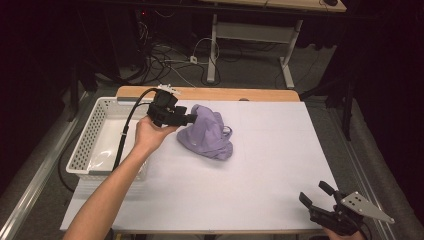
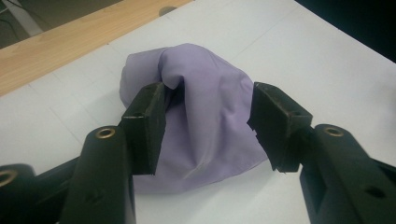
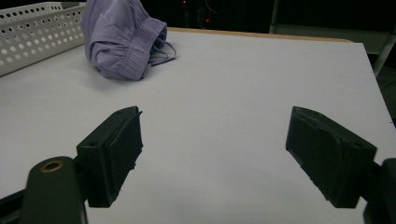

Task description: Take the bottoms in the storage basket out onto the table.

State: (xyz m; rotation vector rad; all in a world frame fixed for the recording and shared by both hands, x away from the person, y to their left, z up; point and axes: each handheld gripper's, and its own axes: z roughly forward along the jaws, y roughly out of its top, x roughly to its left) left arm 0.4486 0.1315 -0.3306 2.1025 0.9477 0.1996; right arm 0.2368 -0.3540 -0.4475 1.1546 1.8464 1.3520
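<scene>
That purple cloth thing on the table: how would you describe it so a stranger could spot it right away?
Start from the white tabletop and look toward its far left, beside the white perforated plastic basket. There a crumpled lilac fabric garment sits in a soft heap, with the left tool at its side. It is the one coloured, soft thing on the white surface, with a gathered waistband.

Black two-jaw left gripper [image 1: 191, 119] with trailing black cable [image 1: 127, 129]. Black right gripper [image 1: 316, 196] topped by grey three-cornered plate [image 1: 366, 205]. Brass-ringed holes near blocky jaws.
</scene>
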